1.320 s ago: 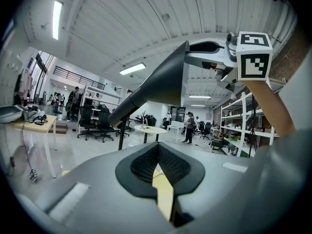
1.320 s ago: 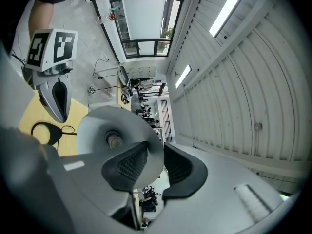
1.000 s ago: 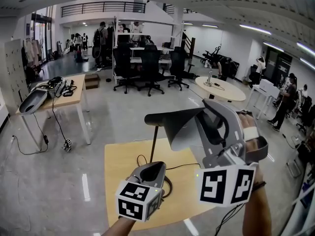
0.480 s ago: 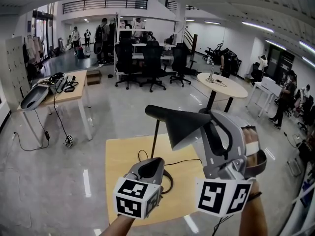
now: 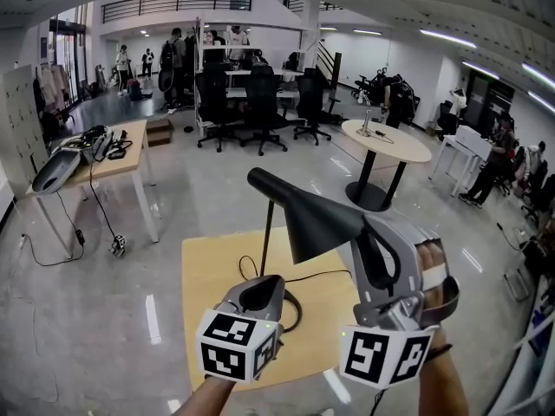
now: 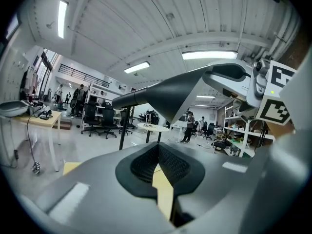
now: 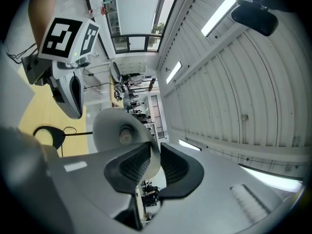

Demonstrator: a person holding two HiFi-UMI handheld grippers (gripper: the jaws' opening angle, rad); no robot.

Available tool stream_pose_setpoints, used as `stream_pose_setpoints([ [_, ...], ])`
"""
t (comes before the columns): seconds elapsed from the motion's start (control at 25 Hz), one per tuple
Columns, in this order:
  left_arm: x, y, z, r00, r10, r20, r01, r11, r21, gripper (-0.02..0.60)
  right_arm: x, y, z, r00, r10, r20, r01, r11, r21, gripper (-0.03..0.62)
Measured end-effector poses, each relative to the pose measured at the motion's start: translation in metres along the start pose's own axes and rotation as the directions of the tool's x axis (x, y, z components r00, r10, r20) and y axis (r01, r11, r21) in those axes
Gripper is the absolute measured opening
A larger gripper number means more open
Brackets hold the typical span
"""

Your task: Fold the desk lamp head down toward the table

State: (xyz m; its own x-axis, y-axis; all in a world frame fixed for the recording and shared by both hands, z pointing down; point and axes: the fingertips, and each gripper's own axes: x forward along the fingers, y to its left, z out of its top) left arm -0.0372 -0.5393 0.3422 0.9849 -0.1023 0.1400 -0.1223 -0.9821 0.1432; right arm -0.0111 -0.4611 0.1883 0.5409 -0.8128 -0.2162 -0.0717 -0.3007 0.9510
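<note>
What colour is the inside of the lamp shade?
The lamp shade is pale grey-white inside, around the bulb; the right gripper view shows it best.

Matt black lamp shade (image 5: 319, 220); smooth, pale wood tabletop (image 5: 208, 277).

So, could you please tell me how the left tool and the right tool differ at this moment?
The right tool has the rim of the lamp shade between its jaws, which have just been closing; the left tool has its jaws together on nothing. The right tool is held up at the lamp shade; the left tool sits lower, near the lamp base over the table. Both are the same grey design.
</note>
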Motion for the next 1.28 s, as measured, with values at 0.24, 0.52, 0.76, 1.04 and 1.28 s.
stream_pose_setpoints([
  [0.24,0.001,-0.026,-0.018,1.0,-0.004,-0.011,0.004,1.0,0.011,0.017,-0.027,0.019,-0.024,1.0,0.019,-0.007,-0.019,1.0,0.005,0.057],
  [0.52,-0.01,-0.041,-0.025,1.0,0.01,-0.011,-0.01,1.0,0.005,0.017,-0.052,0.035,-0.037,0.999,0.044,-0.011,-0.044,0.999,0.009,0.046],
  [0.76,-0.021,-0.022,-0.04,0.999,0.022,-0.026,-0.022,1.0,-0.008,0.017,-0.054,0.071,-0.029,0.998,0.06,-0.025,-0.059,0.998,0.033,0.037],
  [1.04,-0.02,-0.057,-0.056,0.999,0.03,-0.041,-0.03,1.0,-0.001,0.017,-0.082,0.093,-0.062,0.995,0.089,-0.048,-0.086,0.994,0.071,0.034],
  [1.28,-0.032,-0.051,-0.059,0.998,0.031,-0.062,-0.03,1.0,0.003,0.017,-0.082,0.109,-0.055,0.993,0.096,-0.069,-0.089,0.991,0.095,0.038],
])
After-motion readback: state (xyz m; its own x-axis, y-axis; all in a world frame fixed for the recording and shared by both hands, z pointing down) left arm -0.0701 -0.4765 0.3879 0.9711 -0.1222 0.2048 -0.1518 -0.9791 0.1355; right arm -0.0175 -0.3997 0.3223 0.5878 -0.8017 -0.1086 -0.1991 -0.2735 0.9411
